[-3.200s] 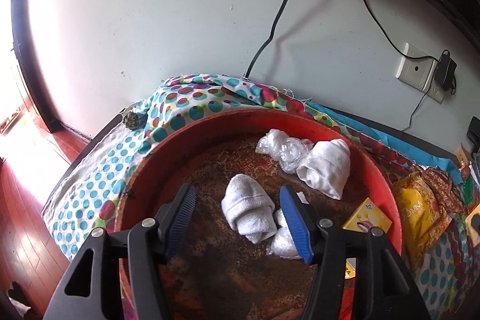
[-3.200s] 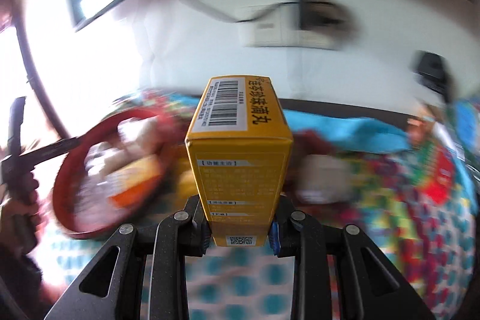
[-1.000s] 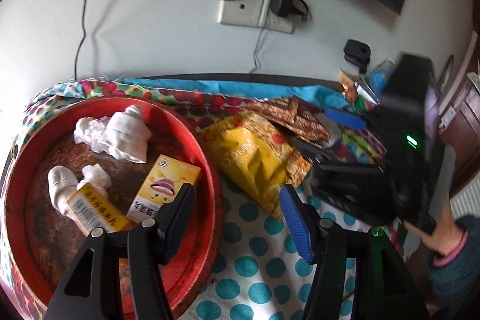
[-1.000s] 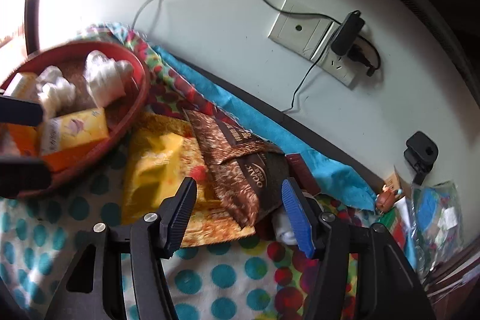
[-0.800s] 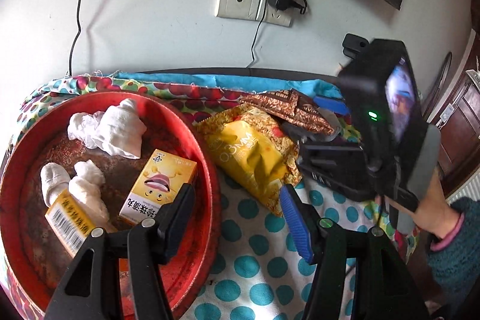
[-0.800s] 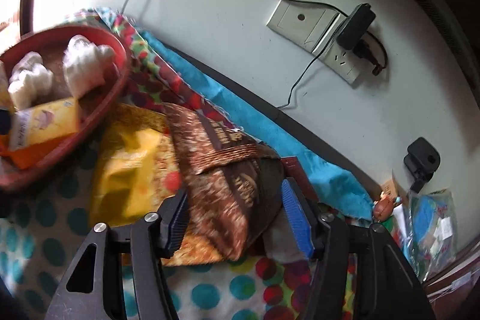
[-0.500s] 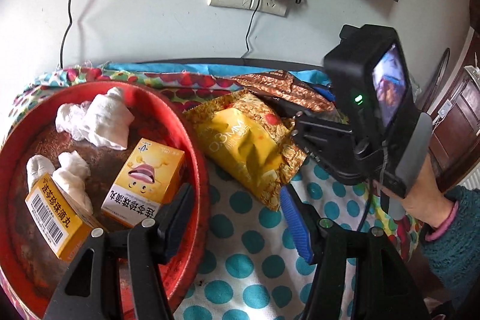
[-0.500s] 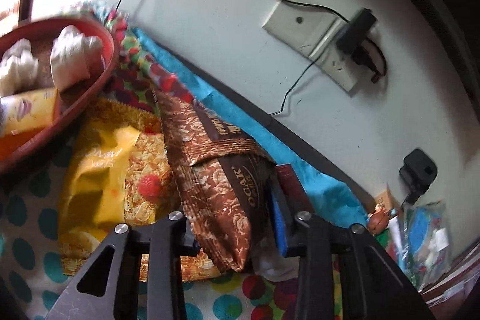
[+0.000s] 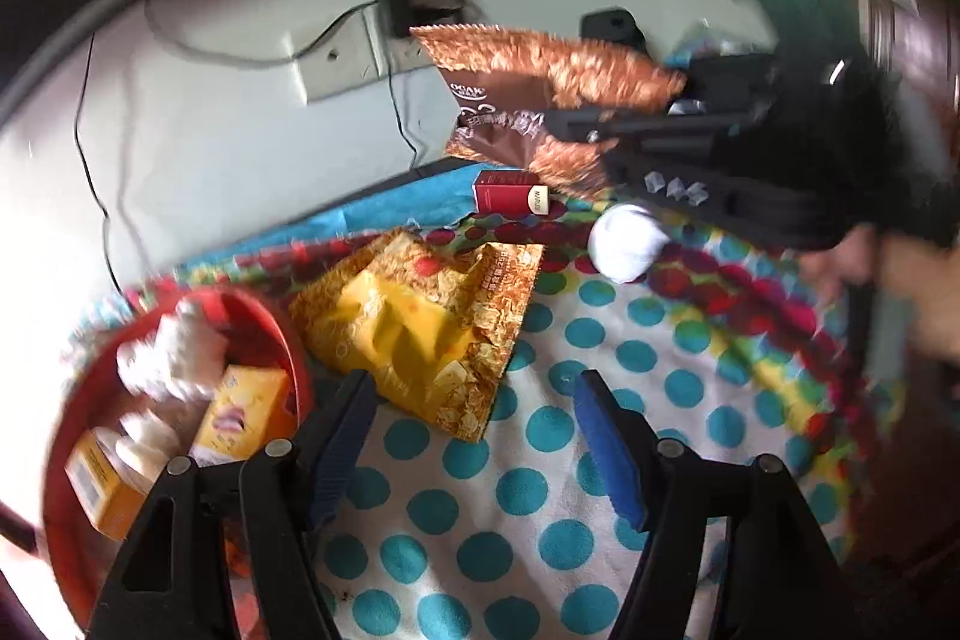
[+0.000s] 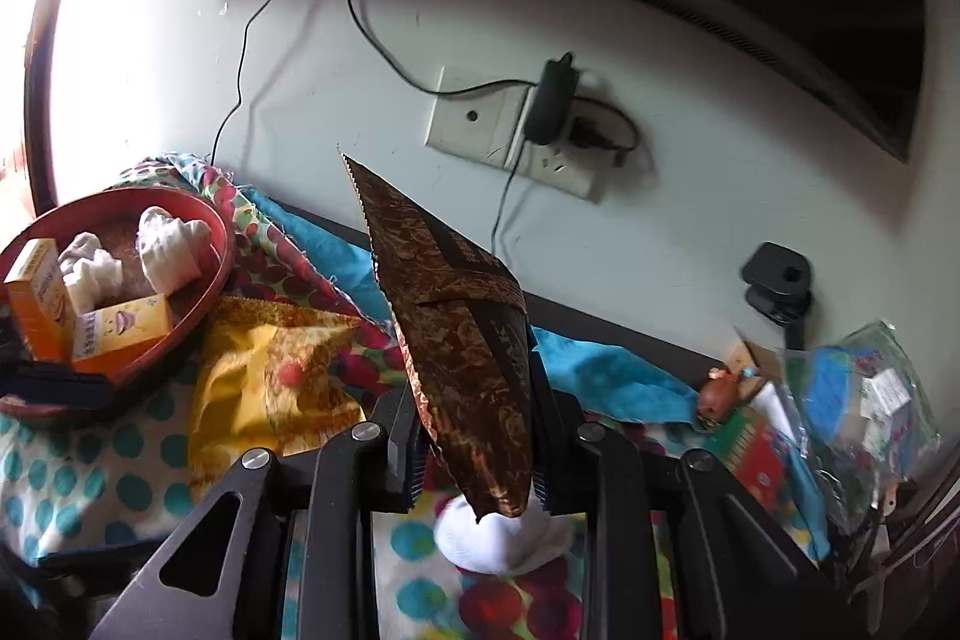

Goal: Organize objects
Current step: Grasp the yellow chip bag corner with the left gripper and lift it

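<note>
Clamped on the brown snack bag (image 10: pixel 462 340), my right gripper (image 10: pixel 477 451) has just closed its jaws on the bag's lower part, and the bag now stands up between the pads, its serrated top edge pointing toward the wall socket (image 10: pixel 480 118). From the left wrist view the same bag (image 9: pixel 540 100) hangs clear of the desk, above the small red box (image 9: pixel 510 191) and the white sock ball (image 9: pixel 624 244) that lie on the spotted cloth (image 9: pixel 600 400).

So I judge the step in hand to be the carry: the bag is picked up and has to go into the red basin (image 10: pixel 210 274) at the left end of the desk, where two orange boxes (image 10: pixel 36 292) and some white sock rolls (image 10: pixel 171 244) already sit.

My left gripper (image 9: pixel 474 436) has been opening its jaws and nothing is between them; it hovers over the cloth just below the yellow snack bag (image 9: pixel 420 322), which lies flat beside the basin (image 9: pixel 288 340).

For the next move I need to swing the right gripper across to the basin without dragging the bag's loose top over the yellow bag, then let go over a free patch inside the rim. The left one looks placed to come down on the yellow bag's near corner, where a thin flat edge will want a low, level approach.
</note>
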Tool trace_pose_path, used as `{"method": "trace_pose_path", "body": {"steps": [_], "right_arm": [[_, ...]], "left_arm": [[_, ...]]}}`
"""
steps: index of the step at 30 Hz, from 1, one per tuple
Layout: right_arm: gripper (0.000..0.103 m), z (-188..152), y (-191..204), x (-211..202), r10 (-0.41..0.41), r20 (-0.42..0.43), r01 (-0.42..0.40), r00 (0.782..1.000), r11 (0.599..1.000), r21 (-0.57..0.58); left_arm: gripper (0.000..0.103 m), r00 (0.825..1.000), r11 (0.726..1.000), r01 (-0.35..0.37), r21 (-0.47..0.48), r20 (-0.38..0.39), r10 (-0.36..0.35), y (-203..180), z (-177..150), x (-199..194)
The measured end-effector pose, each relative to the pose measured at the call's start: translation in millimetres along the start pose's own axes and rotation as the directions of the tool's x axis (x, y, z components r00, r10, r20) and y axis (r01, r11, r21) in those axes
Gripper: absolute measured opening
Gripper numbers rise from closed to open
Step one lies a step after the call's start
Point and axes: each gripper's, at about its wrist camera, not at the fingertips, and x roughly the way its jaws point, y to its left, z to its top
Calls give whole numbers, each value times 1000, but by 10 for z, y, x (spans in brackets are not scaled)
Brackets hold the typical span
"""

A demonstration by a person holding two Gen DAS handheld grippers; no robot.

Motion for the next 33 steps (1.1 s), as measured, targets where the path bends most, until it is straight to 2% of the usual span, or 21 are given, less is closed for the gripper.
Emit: {"method": "trace_pose_path", "body": {"steps": [3,8,11,14,18,25,28,30,32,33], "right_arm": [[25,-109,-108,-154,-6,1,6,1000,1000,26],[25,-255,-318,-360,-8,-1,8,1000,996,92],[25,-323,-421,-426,-9,-3,9,1000,993,122],[25,-368,-486,-436,0,1,-1,1000,991,134],[25,-387,-526,-413,10,9,-12,1000,989,150],[25,-363,-538,-335,36,28,-40,999,983,181],[25,-358,-553,-309,45,30,-50,999,979,199],[25,-356,-547,-301,45,31,-50,998,980,193],[25,-351,-545,-295,52,34,-58,998,979,195],[25,-350,-545,-292,52,37,-58,998,979,196]], "left_arm": [[70,996,994,-88,68,0,88,-151,23,82],[70,979,974,-201,106,-11,203,-274,90,281],[70,969,959,-244,145,-15,248,-394,149,416],[70,960,952,-272,139,-32,279,-479,187,565],[70,927,927,-355,122,-87,366,-490,215,831],[70,904,913,-387,128,-139,403,-524,234,1076],[71,876,886,-442,139,-143,460,-507,270,1162],[77,840,854,-500,146,-158,519,-435,294,1237],[78,808,826,-546,137,-175,563,-349,305,1280],[78,800,821,-557,127,-185,571,-312,308,1292]]}}
